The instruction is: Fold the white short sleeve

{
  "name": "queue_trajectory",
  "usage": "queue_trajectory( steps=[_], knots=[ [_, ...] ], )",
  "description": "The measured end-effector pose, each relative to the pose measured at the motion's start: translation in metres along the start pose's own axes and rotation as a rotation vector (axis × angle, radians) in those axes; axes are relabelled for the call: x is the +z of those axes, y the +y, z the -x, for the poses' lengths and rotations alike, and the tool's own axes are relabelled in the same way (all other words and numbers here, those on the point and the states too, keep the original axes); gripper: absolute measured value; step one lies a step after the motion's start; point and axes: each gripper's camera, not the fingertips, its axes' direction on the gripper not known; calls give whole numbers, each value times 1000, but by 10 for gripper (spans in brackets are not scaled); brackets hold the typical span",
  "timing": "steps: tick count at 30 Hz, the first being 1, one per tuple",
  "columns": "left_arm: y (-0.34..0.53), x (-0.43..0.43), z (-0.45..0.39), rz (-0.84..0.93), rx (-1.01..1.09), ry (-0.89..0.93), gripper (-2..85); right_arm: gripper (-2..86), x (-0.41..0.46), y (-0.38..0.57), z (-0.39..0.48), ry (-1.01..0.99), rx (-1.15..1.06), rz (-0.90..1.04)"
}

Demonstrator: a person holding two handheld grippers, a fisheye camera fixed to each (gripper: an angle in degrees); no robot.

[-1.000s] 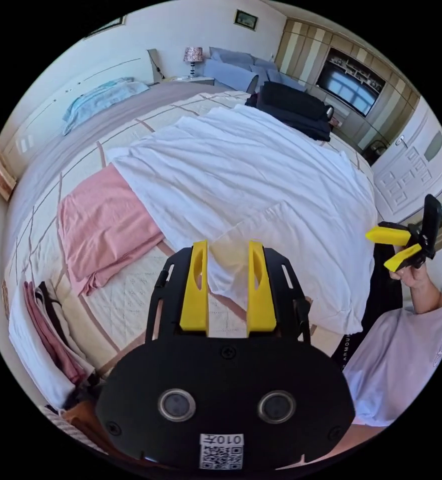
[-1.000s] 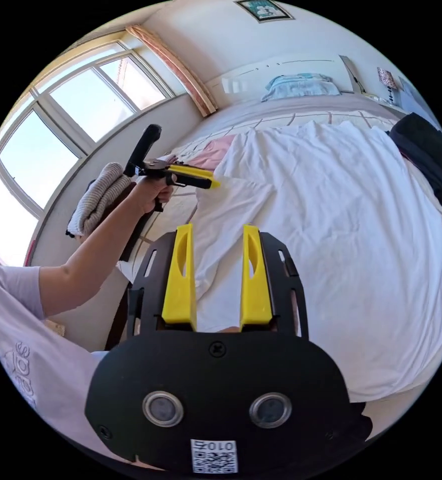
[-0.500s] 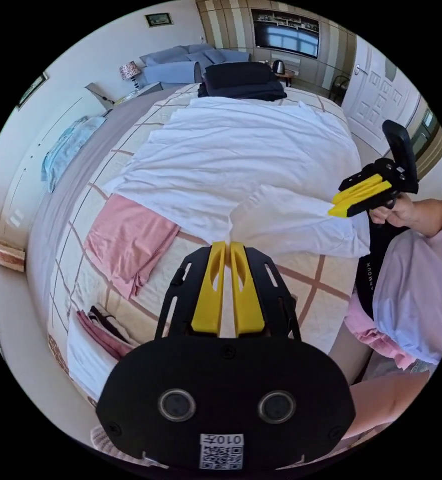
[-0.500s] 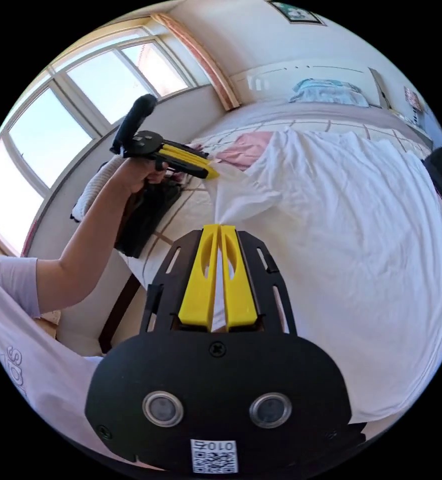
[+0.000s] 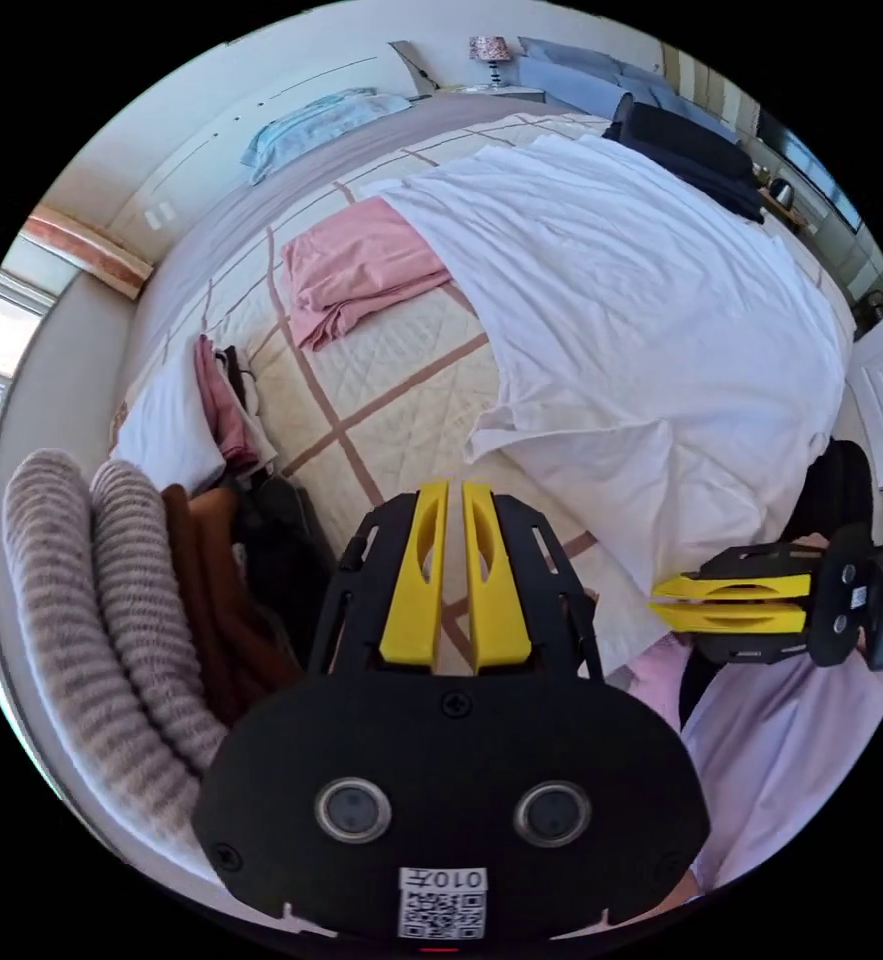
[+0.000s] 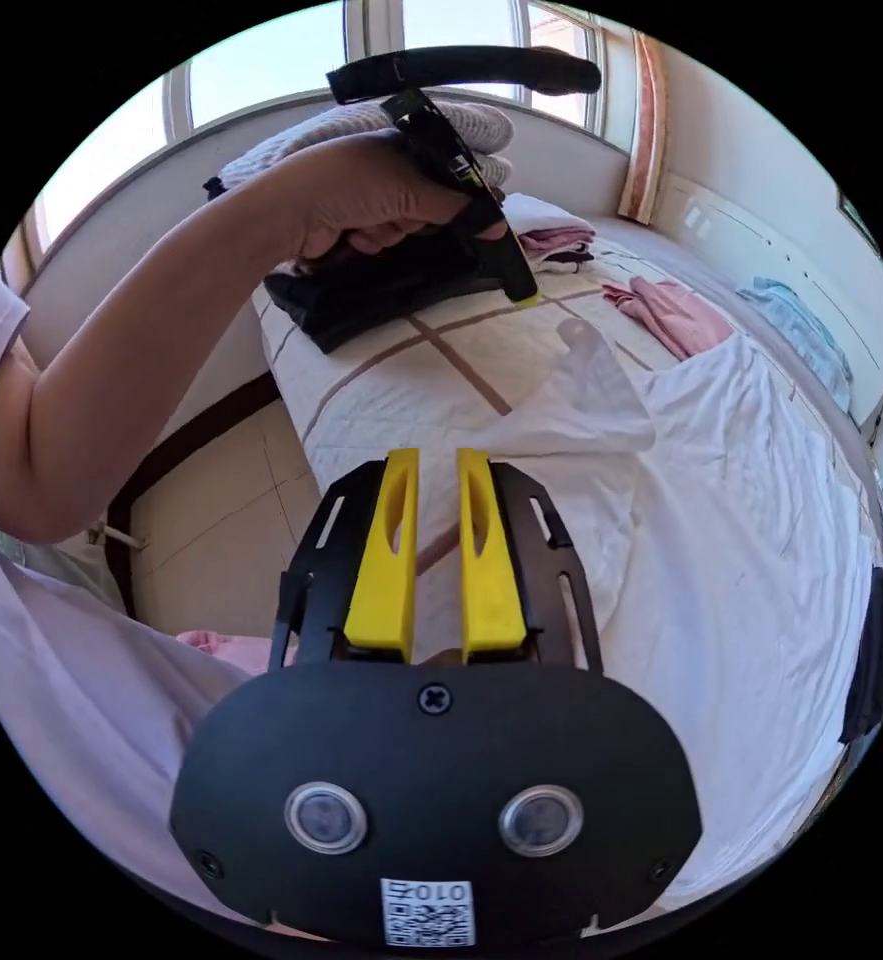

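Note:
The white short sleeve shirt (image 5: 661, 330) lies spread flat on the bed, one sleeve (image 5: 551, 440) pointing toward me. My left gripper (image 5: 455, 490) hovers over the quilt just short of that sleeve, its jaws almost together with nothing between them. My right gripper (image 5: 656, 603) shows at the lower right, near the shirt's hem at the bed edge. In the right gripper view the shirt (image 6: 741, 520) stretches away and the right gripper (image 6: 437, 458) stands slightly open and empty above its near edge. A hand holds the left gripper (image 6: 526, 295) above the sleeve (image 6: 601, 390).
A pink garment (image 5: 361, 265) lies beside the shirt on the quilt (image 5: 401, 410). Folded clothes (image 5: 211, 410) and a striped knit (image 5: 81, 600) sit at the bed's left side. Dark clothes (image 5: 691, 150) lie at the far end. Tiled floor (image 6: 211, 520) borders the bed.
Both grippers have let go of the sleeve, which now lies flat on the bed. They have drawn back toward the bed edge, and the right jaws have parted a little.

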Motion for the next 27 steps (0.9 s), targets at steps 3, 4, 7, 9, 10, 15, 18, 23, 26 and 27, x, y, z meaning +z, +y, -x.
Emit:
queue_trajectory(
  steps=[3,4,7,9,10,15,18,23,26,27],
  knots=[
    [22,-25,-18,-147,-12,61,30,31,4,5,7,-246,-89,24],
    [27,-29,-23,-196,4,188,45,24,6,7,10,-317,-106,45],
    [33,-18,-39,-192,46,399,77,16,-11,22,8,-333,-73,-39],
    [39,-10,-52,-195,32,365,93,14,-27,39,4,-274,-50,-84],
    [42,-6,-61,-200,28,334,102,13,-36,53,1,-219,-37,-86],
    [39,15,-90,-210,11,277,106,12,-84,111,-29,-57,166,-118],
    [37,28,-101,-195,-1,183,85,15,-121,145,-50,12,299,-194],
    [69,23,-76,-315,-80,358,22,20,-175,203,-75,149,437,-270],
    [93,22,-50,-336,-125,499,7,23,-195,236,-91,189,527,-296],
    [102,23,-41,-324,-142,540,4,24,-198,242,-94,192,543,-301]
  ],
)
